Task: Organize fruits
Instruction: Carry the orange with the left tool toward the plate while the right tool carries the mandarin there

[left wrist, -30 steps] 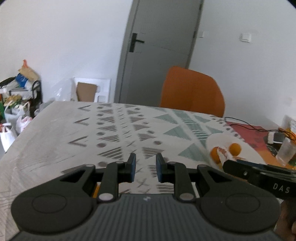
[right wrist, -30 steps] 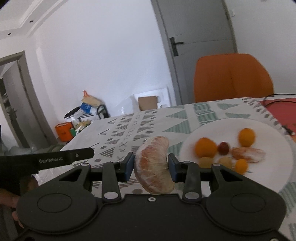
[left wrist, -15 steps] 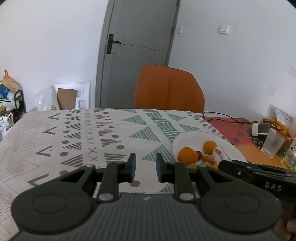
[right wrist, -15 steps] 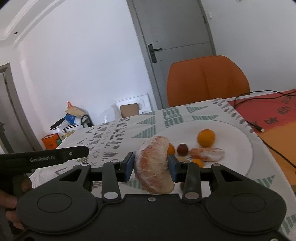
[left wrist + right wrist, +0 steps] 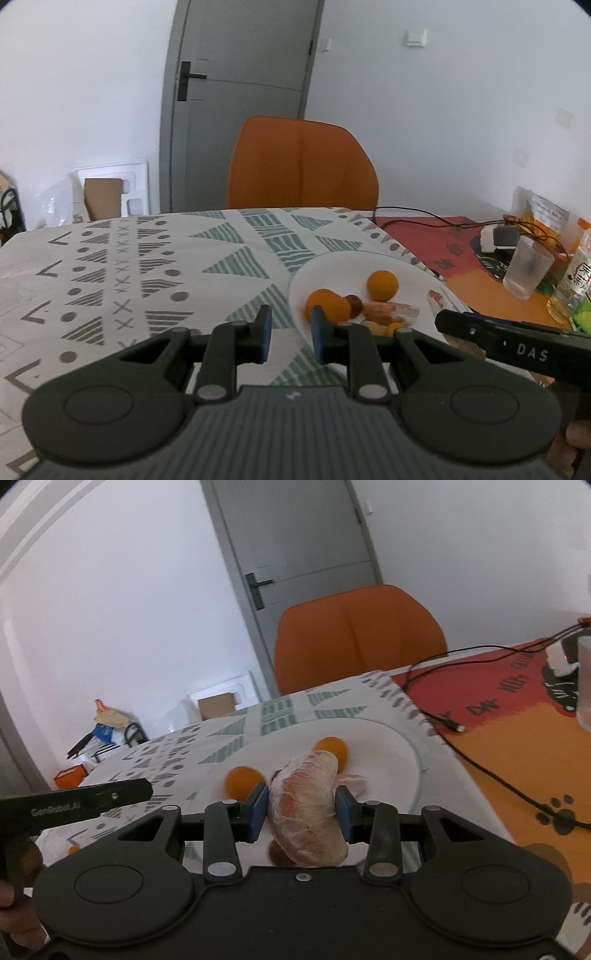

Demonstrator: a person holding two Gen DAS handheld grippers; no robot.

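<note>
Right wrist view showed the right gripper (image 5: 301, 814) clamped on a peeled pomelo segment (image 5: 308, 808), both blue pads pressed against its flanks so the curved wedge hung lengthwise between them. Directly ahead of and below the fingers lay the white plate (image 5: 399, 746), carrying small orange fruits (image 5: 330, 747) just beyond the segment; the carry probably ended over the plate for grouping. Left wrist view showed the left gripper (image 5: 288, 334) with its fingers apart and empty, the plate rim (image 5: 295, 295) just ahead to its right, an orange fruit (image 5: 382, 285) farther in, apparently waiting clear of the drop zone.
</note>
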